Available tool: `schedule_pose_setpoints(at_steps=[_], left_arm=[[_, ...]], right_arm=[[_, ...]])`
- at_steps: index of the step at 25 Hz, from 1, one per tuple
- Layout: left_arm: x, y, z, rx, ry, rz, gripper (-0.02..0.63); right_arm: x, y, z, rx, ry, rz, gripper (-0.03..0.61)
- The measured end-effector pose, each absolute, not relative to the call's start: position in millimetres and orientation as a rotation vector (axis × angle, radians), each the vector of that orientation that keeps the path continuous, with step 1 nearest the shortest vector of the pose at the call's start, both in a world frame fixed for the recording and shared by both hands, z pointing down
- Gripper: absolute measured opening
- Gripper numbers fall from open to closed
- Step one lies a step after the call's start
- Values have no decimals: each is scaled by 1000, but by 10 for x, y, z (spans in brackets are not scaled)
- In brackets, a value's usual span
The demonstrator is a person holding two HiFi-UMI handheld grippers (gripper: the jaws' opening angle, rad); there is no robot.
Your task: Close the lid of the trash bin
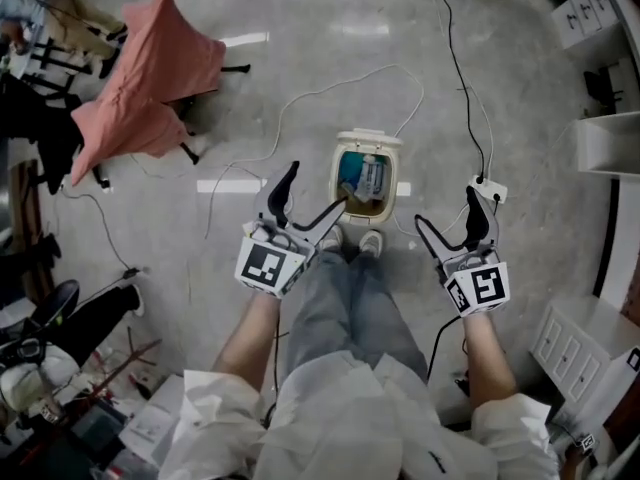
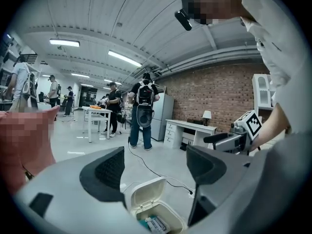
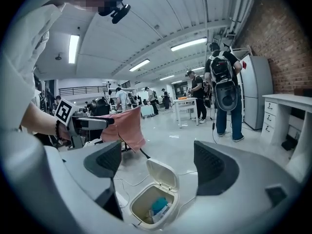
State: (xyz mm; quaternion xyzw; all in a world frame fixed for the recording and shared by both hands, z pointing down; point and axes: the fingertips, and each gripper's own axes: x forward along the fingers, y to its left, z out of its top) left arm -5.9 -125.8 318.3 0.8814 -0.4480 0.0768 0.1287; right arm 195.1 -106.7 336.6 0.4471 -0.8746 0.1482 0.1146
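Observation:
A small cream trash bin stands on the floor just ahead of the person's shoes. Its lid is tipped up at the far side, and blue and white rubbish shows inside. My left gripper hangs open above the bin's left near rim with nothing between its fingers. My right gripper is open and empty to the right of the bin, apart from it. The left gripper view has the bin and raised lid low between the jaws. In the right gripper view, the bin and lid lie below and ahead.
A pink cloth hangs on a rack at the far left. Cables snake over the floor to a power strip right of the bin. White cabinets stand at the right. Several people stand by a white table.

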Motion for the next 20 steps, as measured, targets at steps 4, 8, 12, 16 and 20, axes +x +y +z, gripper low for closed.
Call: schedule_pose_setpoints(at_steps=[4,8,12,16,20], left_arm=[[-71,-1446,3728,2570,-1259,244,411],[-47,-1612,4157,2588,-1223,248,408],[-82,-1735,4595,2581,-1219,251,370],[-138,-1885,4973,2577,-1222,241,337],[-156,-2044,5404,2566,-1202,273,308]], right_arm=[[1874,-1279,3899,1314,-2528,453,474],[1835,-1503,4325,1322,-2508,443,460],[1769,-1668,4694,1323,-2496,437,456],[1705,-1855,5061,1329,-2473,419,452],[1670,-2054,5487,1329,-2434,429,439]])
